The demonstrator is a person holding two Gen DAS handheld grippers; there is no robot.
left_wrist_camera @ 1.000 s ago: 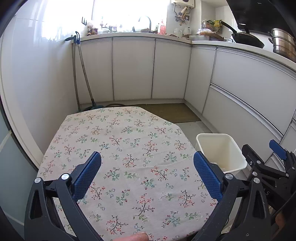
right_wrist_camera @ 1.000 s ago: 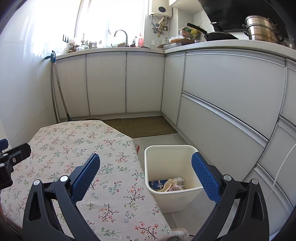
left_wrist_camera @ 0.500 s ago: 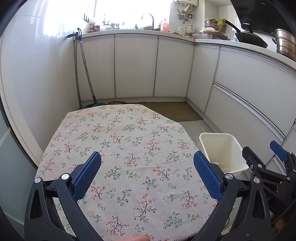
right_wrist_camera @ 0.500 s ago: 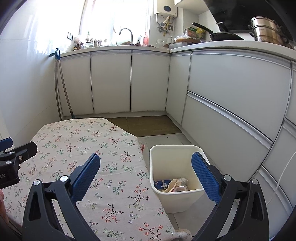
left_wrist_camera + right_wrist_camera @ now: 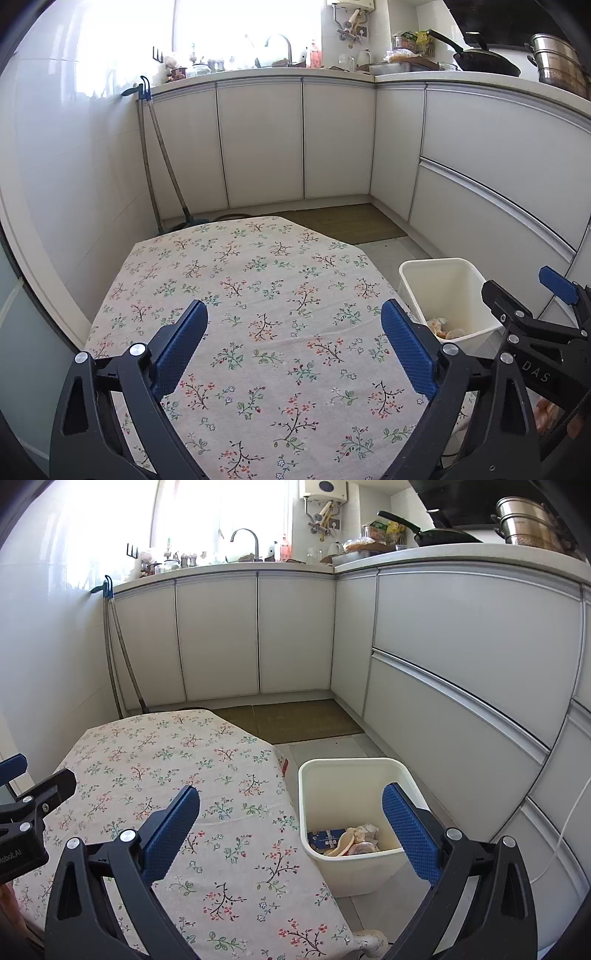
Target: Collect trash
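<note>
The right gripper [image 5: 291,830] gapes wide and empty at lower centre, above a floral bench [image 5: 166,760] and a white bin [image 5: 354,871] holding trash [image 5: 351,842].

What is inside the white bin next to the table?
The white bin holds a blue wrapper and pale crumpled scraps. Its front wall hides anything lower.

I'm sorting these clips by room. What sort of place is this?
A home kitchen: white base cabinets under a worktop with a curved metal sink tap, and a black frying pan beside stacked steel pots.
</note>
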